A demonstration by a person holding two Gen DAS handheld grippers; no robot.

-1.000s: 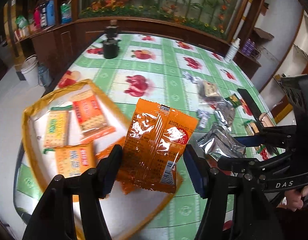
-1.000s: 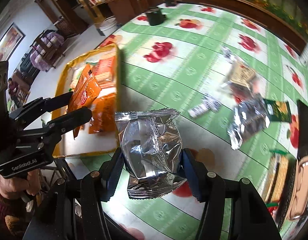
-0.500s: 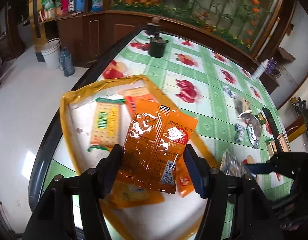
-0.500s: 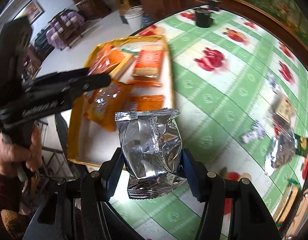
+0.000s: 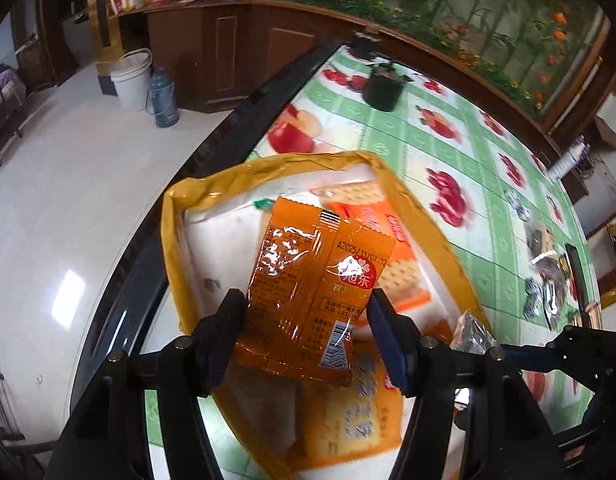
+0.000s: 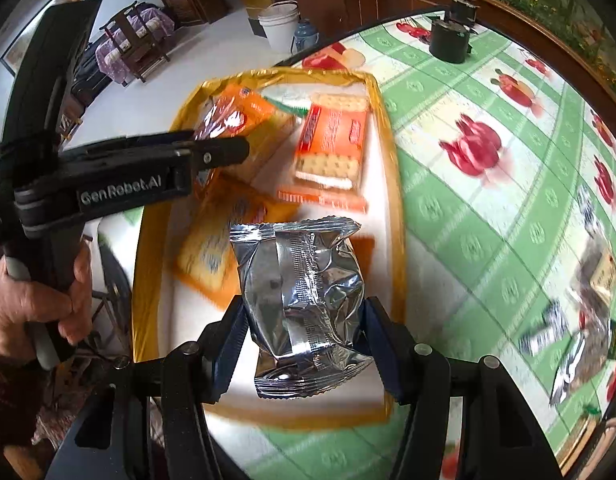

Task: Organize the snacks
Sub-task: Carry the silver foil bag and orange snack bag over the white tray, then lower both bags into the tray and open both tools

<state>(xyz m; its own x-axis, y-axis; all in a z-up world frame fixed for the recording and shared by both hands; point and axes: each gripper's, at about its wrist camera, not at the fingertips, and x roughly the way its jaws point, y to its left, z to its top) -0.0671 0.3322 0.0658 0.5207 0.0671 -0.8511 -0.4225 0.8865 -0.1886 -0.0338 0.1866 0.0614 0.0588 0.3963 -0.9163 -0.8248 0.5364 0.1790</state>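
Through my left wrist camera I see the left gripper point(image 5: 303, 320) clamped on a glossy orange plastic snack packet point(image 5: 314, 296), its pads pressing both side edges, the packet hanging above a shallow white tray with a yellow-gold rim point(image 5: 171, 240). Under it lie orange cracker packs point(image 5: 392, 256), partly hidden by the packet itself. At the lower right of this view only a silver corner of the other snack shows beside the black frame of the other tool.

My right wrist camera gives the fuller picture: the right gripper point(image 6: 303, 340) is closed on a crinkled silver foil snack pouch point(image 6: 303, 300), held over the near end of the same tray point(image 6: 392, 168). From here the tray's contents read clearly (an orange-and-white cracker pack point(image 6: 332, 148) near the far end, a blurred orange one point(image 6: 223, 248) nearer). This view also shows the left gripper point(image 6: 211, 152) from the side with its orange packet point(image 6: 231, 112) over the tray's far left corner, and the person's hand point(image 6: 35, 300) around its handle.

Loose snack packets point(image 6: 580, 312) lie well apart on the green fruit-print tablecloth point(image 6: 468, 220), with a black pot point(image 6: 448, 42) at the far end.
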